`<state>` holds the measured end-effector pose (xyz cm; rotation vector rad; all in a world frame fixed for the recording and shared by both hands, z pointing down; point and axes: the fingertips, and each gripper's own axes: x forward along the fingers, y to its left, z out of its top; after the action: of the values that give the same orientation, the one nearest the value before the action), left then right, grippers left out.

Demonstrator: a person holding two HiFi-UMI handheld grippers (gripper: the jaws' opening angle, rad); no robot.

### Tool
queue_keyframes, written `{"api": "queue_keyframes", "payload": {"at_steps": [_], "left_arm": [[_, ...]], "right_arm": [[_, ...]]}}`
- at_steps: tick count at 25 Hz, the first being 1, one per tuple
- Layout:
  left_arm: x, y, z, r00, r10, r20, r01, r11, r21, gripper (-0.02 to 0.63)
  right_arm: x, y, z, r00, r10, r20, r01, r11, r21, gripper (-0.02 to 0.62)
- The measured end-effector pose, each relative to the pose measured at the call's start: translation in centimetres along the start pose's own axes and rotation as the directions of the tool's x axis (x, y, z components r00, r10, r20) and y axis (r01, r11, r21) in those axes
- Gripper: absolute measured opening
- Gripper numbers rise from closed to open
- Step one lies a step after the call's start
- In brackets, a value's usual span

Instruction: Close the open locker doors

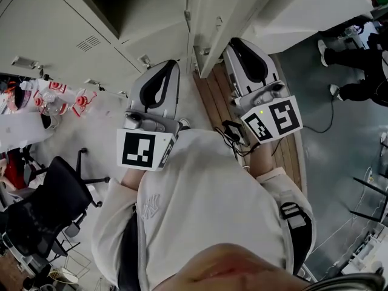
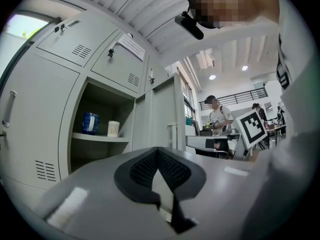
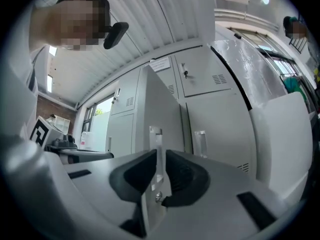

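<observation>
Grey metal lockers fill the view ahead. One compartment (image 2: 100, 134) stands open, with a blue can (image 2: 91, 123) and a white cup (image 2: 114, 128) on its shelf. Its door (image 2: 162, 114) swings out toward me, and I see it edge-on (image 3: 160, 104) with a latch plate (image 3: 156, 134). In the head view the open door (image 1: 221, 11) juts out between my two grippers. My left gripper (image 1: 167, 65) (image 2: 158, 151) points at the lockers to the left of the door, shut and empty. My right gripper (image 1: 235, 43) (image 3: 157, 151) is just right of the door's edge, its jaws a narrow slit apart, holding nothing.
A black office chair (image 1: 48, 205) stands at my left, and a cluttered table (image 1: 36, 102) is beyond it. Wooden boards (image 1: 212, 96) lie on the floor under the door. A person's legs (image 1: 354, 90) are at the right. People sit at desks (image 2: 217, 116) behind me.
</observation>
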<state>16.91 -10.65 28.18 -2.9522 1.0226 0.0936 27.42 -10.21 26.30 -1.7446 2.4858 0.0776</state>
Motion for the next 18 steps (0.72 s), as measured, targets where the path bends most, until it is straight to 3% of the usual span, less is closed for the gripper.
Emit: {"api": "queue_keyframes", "payload": {"at_steps": [8, 18], "left_arm": [[-0.9, 2.9, 0.0, 0.998, 0.067, 0.004, -0.067, 0.998, 0.000, 0.002], [-3.1, 8.4, 0.7, 0.987, 0.159, 0.013, -0.159, 0.987, 0.011, 0.002]], "right_arm": [[2.2, 2.3, 0.0, 0.990, 0.141, 0.017, -0.142, 0.988, 0.053, 0.061], [8.8, 8.9, -0.6, 0.935, 0.355, -0.004, -0.354, 0.934, 0.041, 0.063]]}}
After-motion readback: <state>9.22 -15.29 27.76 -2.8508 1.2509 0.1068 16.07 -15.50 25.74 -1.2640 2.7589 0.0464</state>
